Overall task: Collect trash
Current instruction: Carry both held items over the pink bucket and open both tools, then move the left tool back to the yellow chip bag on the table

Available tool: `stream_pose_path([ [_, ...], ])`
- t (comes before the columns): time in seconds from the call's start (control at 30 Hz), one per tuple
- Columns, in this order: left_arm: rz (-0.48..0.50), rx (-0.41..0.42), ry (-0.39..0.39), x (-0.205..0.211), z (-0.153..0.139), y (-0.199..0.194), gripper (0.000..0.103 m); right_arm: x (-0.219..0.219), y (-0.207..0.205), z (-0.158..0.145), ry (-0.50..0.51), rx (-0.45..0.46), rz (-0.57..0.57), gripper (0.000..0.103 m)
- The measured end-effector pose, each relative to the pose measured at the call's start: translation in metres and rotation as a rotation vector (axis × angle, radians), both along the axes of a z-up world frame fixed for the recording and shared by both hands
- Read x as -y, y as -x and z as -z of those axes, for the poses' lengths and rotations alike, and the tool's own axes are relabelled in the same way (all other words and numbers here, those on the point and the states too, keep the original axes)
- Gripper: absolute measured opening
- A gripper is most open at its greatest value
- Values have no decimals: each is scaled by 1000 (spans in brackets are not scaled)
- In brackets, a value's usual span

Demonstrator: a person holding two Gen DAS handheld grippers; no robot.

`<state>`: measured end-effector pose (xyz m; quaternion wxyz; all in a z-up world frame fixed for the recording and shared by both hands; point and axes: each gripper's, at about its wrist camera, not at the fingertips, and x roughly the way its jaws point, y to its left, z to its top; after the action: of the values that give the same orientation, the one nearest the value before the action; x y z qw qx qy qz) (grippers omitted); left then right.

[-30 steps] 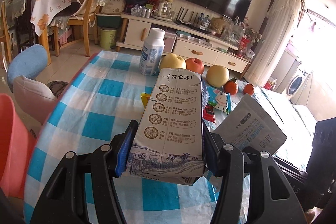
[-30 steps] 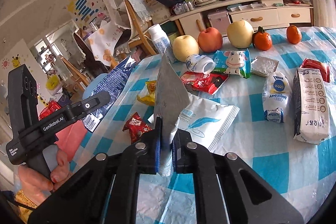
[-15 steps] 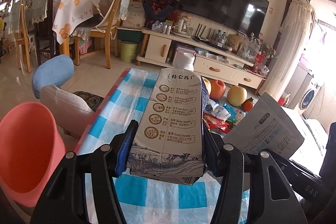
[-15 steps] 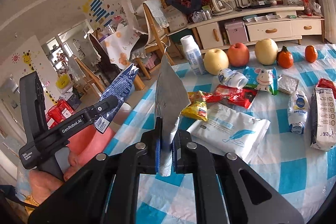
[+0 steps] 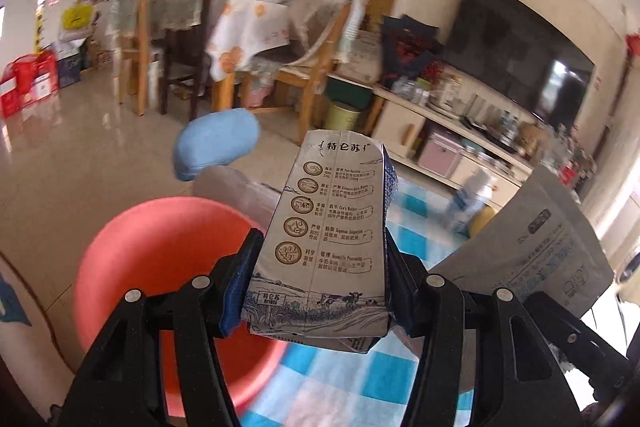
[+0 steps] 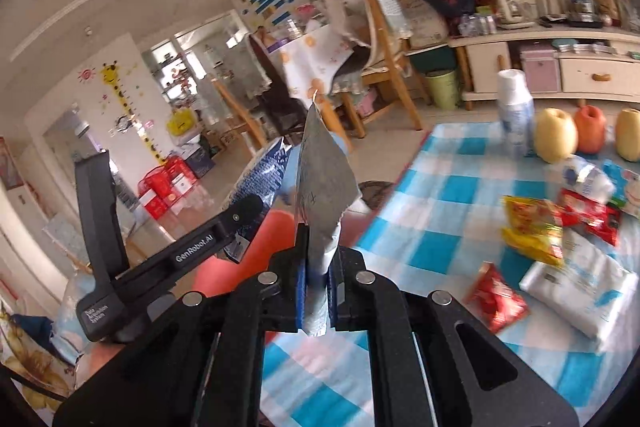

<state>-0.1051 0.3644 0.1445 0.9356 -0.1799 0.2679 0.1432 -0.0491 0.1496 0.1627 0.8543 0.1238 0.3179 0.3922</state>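
Observation:
My left gripper (image 5: 318, 297) is shut on a grey and blue milk carton (image 5: 328, 239), held upright over the table's left edge, above the rim of a red bin (image 5: 160, 259). My right gripper (image 6: 318, 297) is shut on a flat silver-grey pouch (image 6: 322, 179), held up just right of the left gripper. That pouch also shows in the left wrist view (image 5: 536, 251). The left gripper's body (image 6: 172, 255) and the carton's blue side (image 6: 260, 179) show in the right wrist view, with the red bin (image 6: 264, 235) beneath.
On the blue-checked tablecloth (image 6: 440, 227) lie red and yellow snack wrappers (image 6: 532, 227), a white pouch (image 6: 580, 287), a white bottle (image 6: 514, 107) and fruit (image 6: 556, 135). A blue-cushioned chair (image 5: 216, 147) stands beyond the bin. Dining chairs and a TV cabinet stand further back.
Both grippers have swung left off the table with their loads. The red bin has come from the left edge of view to right beneath the carton.

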Motion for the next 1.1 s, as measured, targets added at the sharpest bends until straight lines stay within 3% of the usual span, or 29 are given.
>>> stream_pose_path([
  [0.13,-133,-25,28,-43,6,12,58,-49,-4,-1,-3,-3,-79,9],
  [0.33,-250,-95,67,-88,23,15,59,-115,-14,17,28,-50,-166,10],
  [0.43,-301,-138,81,-104,33,11,59,-141,-24,37,84,-114,-157,22],
  [0.47,-307,-141,85,-109,37,13,60,-146,-26,41,101,-123,-149,35],
  [0.5,-316,-141,82,-112,38,12,62,-146,-27,46,101,-134,-146,48],
  [0.57,-348,-126,59,-116,41,15,72,-135,-27,52,86,-150,-104,66],
  [0.7,-387,-20,28,-107,38,22,82,-105,-15,54,111,-99,-17,74],
  [0.87,-306,79,-60,-77,31,16,87,-65,7,53,226,37,98,82],
  [1.0,-203,87,-36,-59,29,6,88,-39,24,58,312,154,166,88],
  [1.1,-138,90,-64,-43,23,-1,88,-21,36,58,353,245,193,93],
])
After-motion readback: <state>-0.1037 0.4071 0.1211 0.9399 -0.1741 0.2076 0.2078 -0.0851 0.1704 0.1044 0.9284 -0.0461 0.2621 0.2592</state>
